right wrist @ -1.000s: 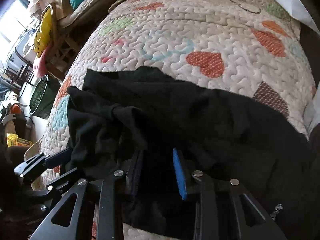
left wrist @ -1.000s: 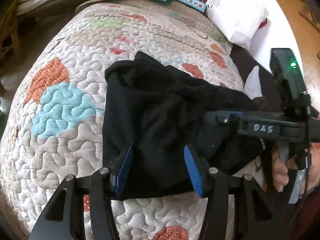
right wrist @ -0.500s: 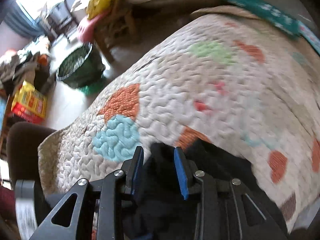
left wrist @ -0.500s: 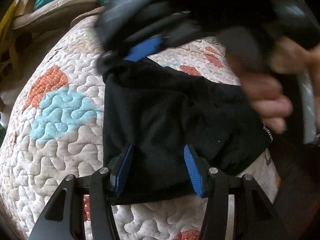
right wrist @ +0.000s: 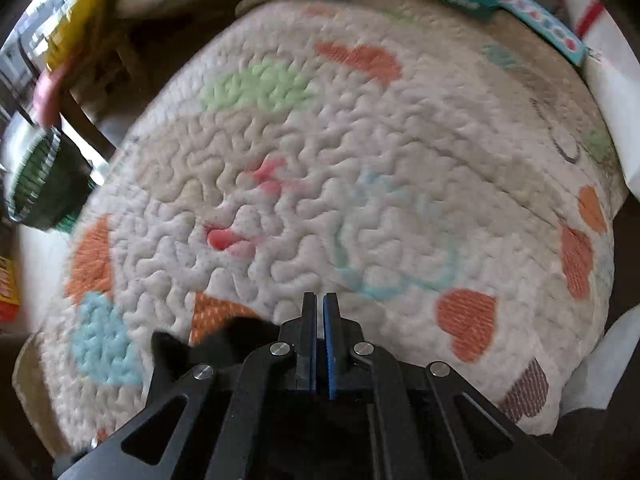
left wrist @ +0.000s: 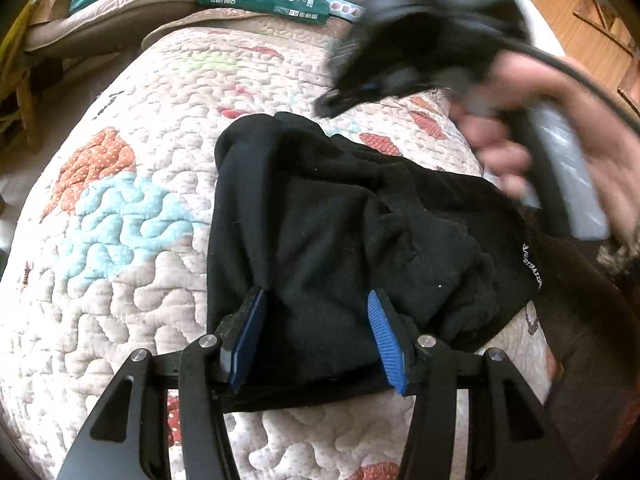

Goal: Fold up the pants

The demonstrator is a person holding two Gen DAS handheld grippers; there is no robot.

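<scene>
Quilted bedding with orange hearts and a pale blue patch covers the bed that carries your work, and boxes and a white pillow crowd its far edge. Your black pants lie bunched into a compact, roughly rectangular bundle near the bed's near edge, with a small white label showing at the bundle's right side. Your left tool sits over the bundle's near edge with its blue pads standing apart and cloth lying between them; whether the pads press on that cloth you cannot tell from this view. Your right tool has its pads brought fully together with nothing between them, and it looks out over bare quilt, with only a black corner of the pants at its lower left. In the left wrist view the same tool appears blurred in your hand above the bundle's far right. Judging by the shape, the main folds look done, but the top layer is lumpy and the far corner sticks up, so some smoothing or a last tidy fold probably remains.
</scene>
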